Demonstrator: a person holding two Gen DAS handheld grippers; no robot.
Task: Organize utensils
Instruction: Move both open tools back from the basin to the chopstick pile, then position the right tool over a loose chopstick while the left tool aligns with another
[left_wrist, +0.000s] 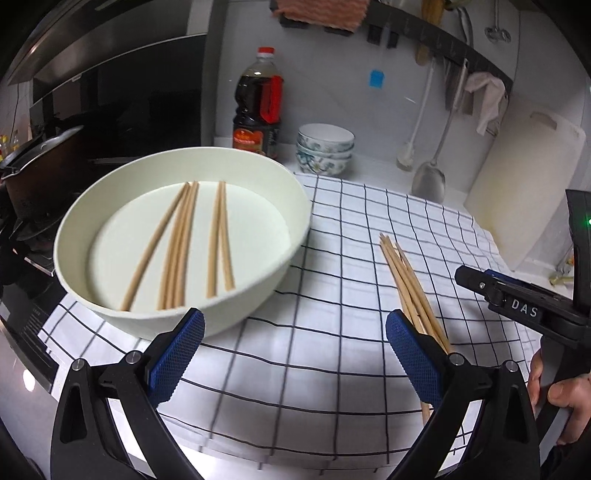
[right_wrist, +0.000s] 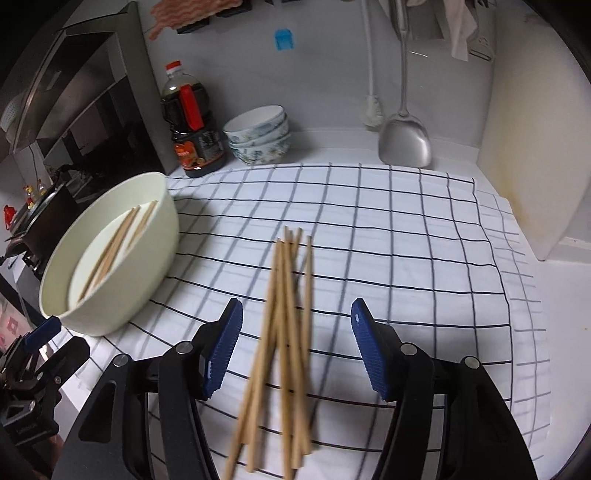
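While both grippers hover spread and holding nothing, the right gripper (right_wrist: 296, 347) straddles a loose bundle of wooden chopsticks (right_wrist: 286, 332) on the checked cloth (right_wrist: 406, 258); the left gripper (left_wrist: 295, 350) faces the white basin (left_wrist: 291, 236) at far left, with more chopsticks (left_wrist: 184, 243) inside.

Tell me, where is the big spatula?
In the right wrist view, the spatula stands at the back wall, just behind the checked cloth, right of the stacked bowls.
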